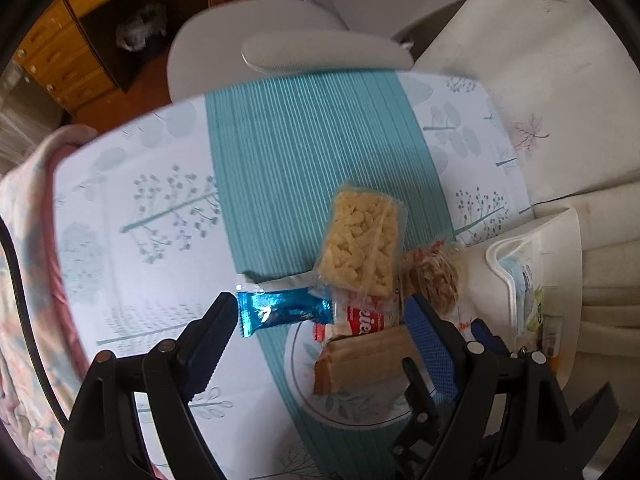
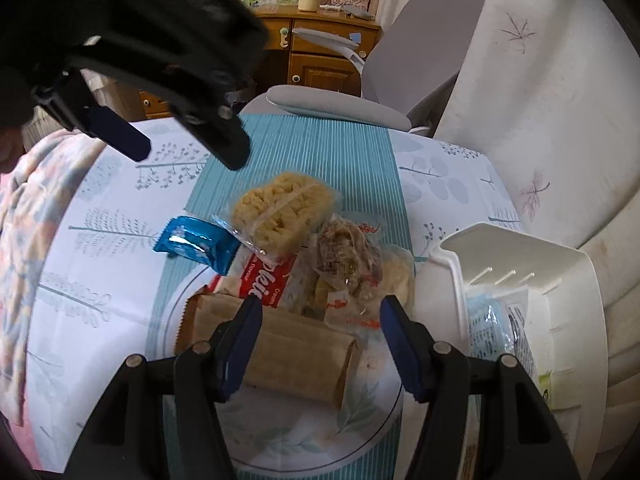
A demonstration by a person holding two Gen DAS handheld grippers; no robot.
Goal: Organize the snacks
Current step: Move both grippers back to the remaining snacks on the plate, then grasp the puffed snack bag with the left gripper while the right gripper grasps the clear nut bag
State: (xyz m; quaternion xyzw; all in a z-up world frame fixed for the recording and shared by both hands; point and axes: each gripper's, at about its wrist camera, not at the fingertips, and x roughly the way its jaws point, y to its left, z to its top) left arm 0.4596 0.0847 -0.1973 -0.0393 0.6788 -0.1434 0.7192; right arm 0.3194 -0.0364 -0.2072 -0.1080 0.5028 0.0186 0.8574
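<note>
Hovering low over the plate (image 2: 372, 432), the right gripper (image 2: 320, 320) had its blue jaws spread with nothing pinched; the brown packet (image 2: 304, 356) lay on the plate right below them, untouched as far as the view showed. Just beyond it sat the red-and-white pack (image 2: 264, 280), and beside that a clear bag of brown snacks (image 2: 344, 252). At the right stood the white bin (image 2: 532, 280), already holding a few packs.

Over on the other side, the left gripper (image 1: 320, 312) hung open as well, gripping nothing, its left pad (image 1: 212, 332) just beside the blue wrapper (image 1: 284, 310), which lay on the tablecloth (image 1: 120, 184) at the teal runner's (image 1: 312, 136) edge. Further out, the yellow puffs bag (image 1: 362, 244) rested on the runner, leaning over the red-and-white pack. Past the table edge came a grey chair (image 1: 320, 52), and behind that a wooden cabinet (image 2: 320, 56).
</note>
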